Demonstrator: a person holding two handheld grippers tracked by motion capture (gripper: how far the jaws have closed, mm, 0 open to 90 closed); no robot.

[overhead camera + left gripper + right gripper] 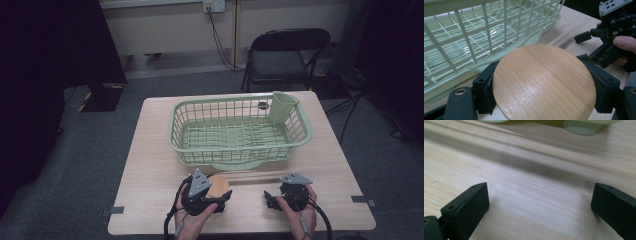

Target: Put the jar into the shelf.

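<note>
A round wooden disc (218, 185) lies at the table's front, just before the green basket (176, 131). My left gripper (218, 194) is shut on the disc. In the left gripper view the black pads (485, 85) press on both sides of the disc (544, 82), with the basket's mesh wall (474, 37) close behind. To the disc's right my right gripper (270, 200) rests low over the table, open and holding nothing. Its own view shows bare wood between the wide-apart jaws of the right gripper (539, 205). It also appears in the left gripper view as the far gripper (584, 47).
The light wooden table (150, 150) carries the basket at its middle, with a green cutlery cup (284, 106) in the far right corner. The basket's foot (581, 127) stands ahead of the right gripper. A black folding chair (285, 55) stands beyond the table.
</note>
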